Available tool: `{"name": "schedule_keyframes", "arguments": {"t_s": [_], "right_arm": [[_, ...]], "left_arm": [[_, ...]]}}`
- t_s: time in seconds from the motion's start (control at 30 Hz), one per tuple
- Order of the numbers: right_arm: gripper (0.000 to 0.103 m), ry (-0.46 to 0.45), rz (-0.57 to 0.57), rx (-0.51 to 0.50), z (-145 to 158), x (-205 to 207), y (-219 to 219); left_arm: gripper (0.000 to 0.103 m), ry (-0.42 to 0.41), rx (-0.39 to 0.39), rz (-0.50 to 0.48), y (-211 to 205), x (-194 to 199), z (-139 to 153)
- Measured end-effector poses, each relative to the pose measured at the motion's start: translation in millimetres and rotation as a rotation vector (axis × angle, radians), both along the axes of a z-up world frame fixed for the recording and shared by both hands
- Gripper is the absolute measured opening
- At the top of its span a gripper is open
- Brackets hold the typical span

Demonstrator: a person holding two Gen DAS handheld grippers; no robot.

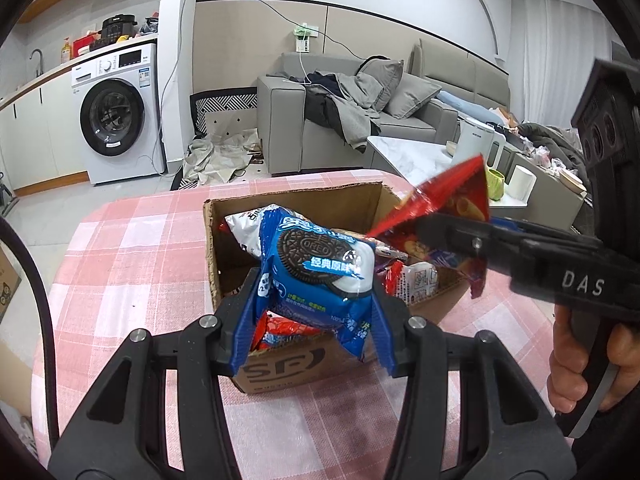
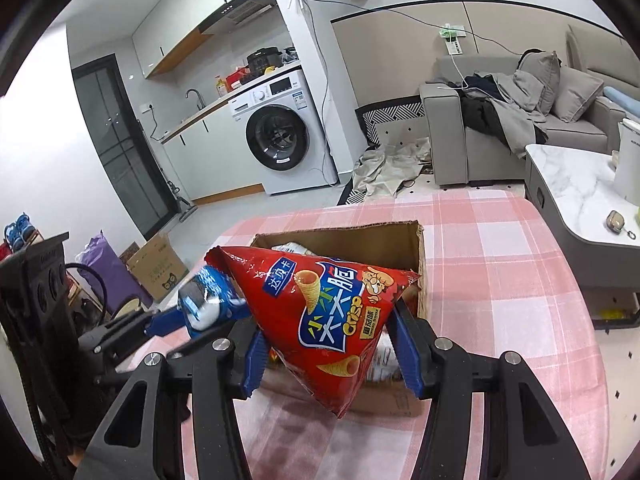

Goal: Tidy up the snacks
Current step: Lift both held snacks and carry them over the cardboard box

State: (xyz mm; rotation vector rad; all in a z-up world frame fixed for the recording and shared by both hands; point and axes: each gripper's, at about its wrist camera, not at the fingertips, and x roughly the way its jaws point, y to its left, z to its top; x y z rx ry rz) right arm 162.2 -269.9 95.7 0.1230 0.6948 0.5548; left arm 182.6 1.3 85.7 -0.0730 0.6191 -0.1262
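The left claw (image 1: 314,304) pinched a blue cookie pack (image 1: 320,276), holding it in the air above the near end of an open cardboard box (image 1: 280,372) that stood on the pink checked table (image 1: 132,264), toward its far edge. More snack packets (image 1: 416,280) lay inside the box. To the right, the right claw (image 2: 330,354), gripped by a person's hand (image 1: 580,360), pinched a red bag of cone crisps (image 2: 328,316), raised over the box's right side.
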Motion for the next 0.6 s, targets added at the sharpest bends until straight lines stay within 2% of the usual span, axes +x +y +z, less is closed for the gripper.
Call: {"name": "schedule_keyframes", "arguments": {"t_s": [0.23,0.6], "right_arm": [[0.055,0.02,-0.029,0.008,-5,25,8],[0.055,0.075,-0.046,0.006,-22,56,20]], "left_arm": [[0.046,0.019,-0.007,-0.009,0,23,-10],[0.046,0.036,0.023,-0.01,0,40,-28]]}}
